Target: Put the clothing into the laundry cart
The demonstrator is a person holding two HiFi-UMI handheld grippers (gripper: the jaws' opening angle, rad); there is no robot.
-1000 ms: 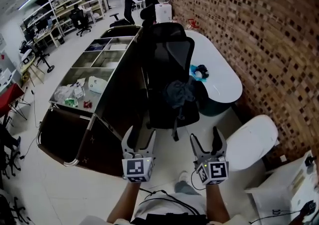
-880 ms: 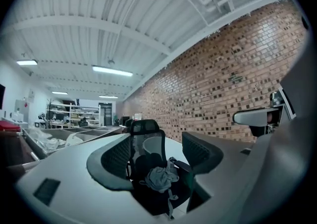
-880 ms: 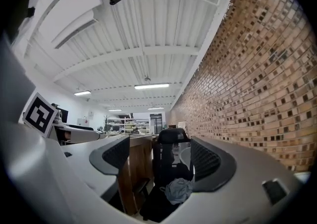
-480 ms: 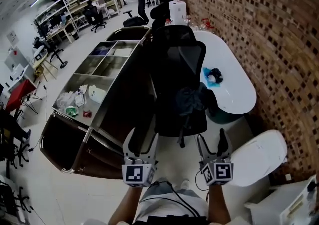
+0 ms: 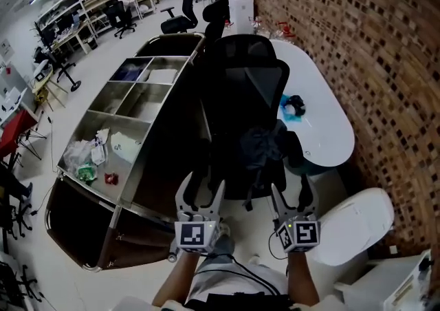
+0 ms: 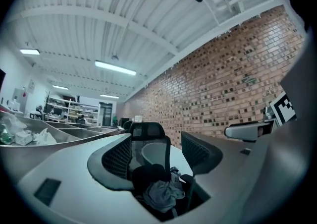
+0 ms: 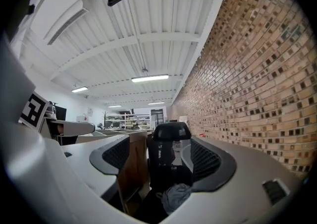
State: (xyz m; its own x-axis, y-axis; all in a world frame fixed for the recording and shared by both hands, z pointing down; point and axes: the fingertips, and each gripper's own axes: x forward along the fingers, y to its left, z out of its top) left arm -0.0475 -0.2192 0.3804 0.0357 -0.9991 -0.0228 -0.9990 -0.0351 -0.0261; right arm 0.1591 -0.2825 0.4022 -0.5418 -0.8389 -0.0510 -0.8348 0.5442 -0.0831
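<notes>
A crumpled grey piece of clothing [image 5: 260, 148] lies on the seat of a black office chair [image 5: 247, 89]. To the chair's left stands the long cart [image 5: 168, 72] with steel compartments and brown sides. My left gripper [image 5: 199, 195] and right gripper [image 5: 293, 197] are held level, side by side, just short of the chair's base. Both are open with nothing between the fingers. In the left gripper view the clothing [image 6: 161, 193] shows low between the jaws of the left gripper [image 6: 158, 156]. The right gripper view has the clothing [image 7: 176, 196] below the right gripper [image 7: 158, 157].
A white oval table [image 5: 323, 131] stands right of the chair along the brick wall, with a blue and black item [image 5: 292, 106] on it. A white round seat [image 5: 350, 223] is near my right hand. Bags and litter [image 5: 86, 158] fill the cart's nearest compartment.
Both grippers and the head have moved forward toward the chair, which now looks larger and nearer. The jaws have stayed apart and the clothing has not moved.
</notes>
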